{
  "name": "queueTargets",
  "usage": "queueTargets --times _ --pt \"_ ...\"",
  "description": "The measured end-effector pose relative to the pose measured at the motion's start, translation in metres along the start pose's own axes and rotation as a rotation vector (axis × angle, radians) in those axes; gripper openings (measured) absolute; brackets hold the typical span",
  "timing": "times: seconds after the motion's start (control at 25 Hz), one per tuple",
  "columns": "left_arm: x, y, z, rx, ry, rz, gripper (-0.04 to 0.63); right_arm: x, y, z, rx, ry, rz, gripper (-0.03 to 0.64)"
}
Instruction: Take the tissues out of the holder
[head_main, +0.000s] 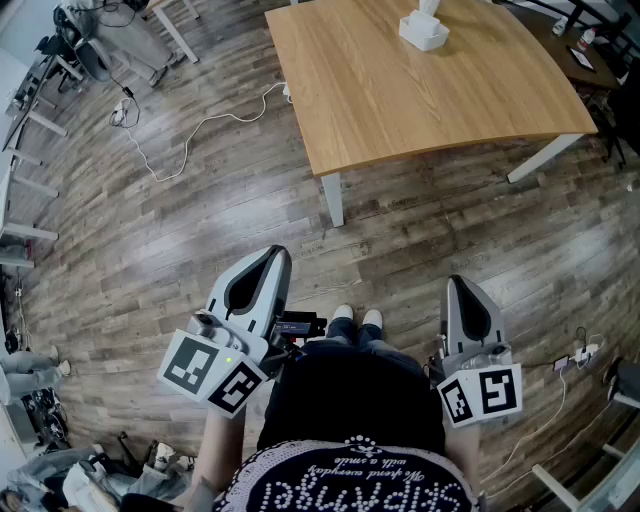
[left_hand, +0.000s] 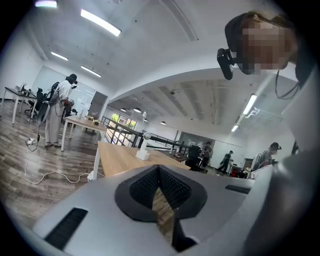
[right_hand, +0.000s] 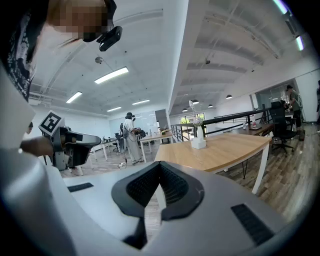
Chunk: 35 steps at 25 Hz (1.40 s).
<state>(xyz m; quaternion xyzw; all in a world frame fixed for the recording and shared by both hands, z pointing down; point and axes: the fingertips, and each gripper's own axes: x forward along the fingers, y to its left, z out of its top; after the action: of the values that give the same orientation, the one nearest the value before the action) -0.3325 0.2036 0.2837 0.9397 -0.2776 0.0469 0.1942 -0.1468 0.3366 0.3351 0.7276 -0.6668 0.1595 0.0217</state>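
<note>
A white tissue holder (head_main: 423, 30) with a tissue standing up out of it sits at the far side of the wooden table (head_main: 400, 90). It appears small in the left gripper view (left_hand: 143, 154) and in the right gripper view (right_hand: 198, 142). Both grippers hang close to the person's body, well short of the table. My left gripper (head_main: 274, 254) is shut with nothing in it, its tips meeting (left_hand: 159, 167). My right gripper (head_main: 459, 283) is also shut and empty (right_hand: 160, 163). Both point toward the table.
A white cable (head_main: 190, 130) trails over the wood floor left of the table. White table legs (head_main: 333, 200) stand at the near corners. Desks and chairs (head_main: 80, 50) line the far left. Another person (left_hand: 56, 112) stands by a distant desk.
</note>
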Motion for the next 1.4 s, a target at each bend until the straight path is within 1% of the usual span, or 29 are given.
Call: queueTargets --times 0.24,0.52,0.72,0.84,1.04,1.24,1.4 --pt "0.003 -0.005 0.001 0.001 -0.007 -0.003 0.005 -0.002 -0.004 -0.001 0.001 0.002 0.001 0.011" --pt "0.012 -0.004 -0.001 0.002 0.007 0.001 0.005 0.001 -0.012 -0.001 0.012 0.004 -0.004 0.011" --pt "0.026 -0.010 0.000 0.009 0.022 -0.027 0.005 -0.002 -0.025 0.000 0.031 -0.002 -0.037 0.011" --pt "0.037 -0.017 0.000 0.015 0.027 -0.048 0.005 -0.004 -0.030 0.002 0.049 -0.027 -0.039 0.012" --pt "0.058 -0.033 -0.001 0.016 0.036 -0.078 0.005 -0.011 -0.052 0.005 0.077 -0.044 -0.073 0.012" --pt "0.076 -0.041 0.001 0.015 0.030 -0.069 0.005 -0.016 -0.076 0.006 0.097 -0.035 -0.096 0.012" --pt "0.078 -0.037 0.005 0.026 0.009 -0.043 0.005 -0.021 -0.083 0.001 0.097 -0.023 -0.092 0.012"
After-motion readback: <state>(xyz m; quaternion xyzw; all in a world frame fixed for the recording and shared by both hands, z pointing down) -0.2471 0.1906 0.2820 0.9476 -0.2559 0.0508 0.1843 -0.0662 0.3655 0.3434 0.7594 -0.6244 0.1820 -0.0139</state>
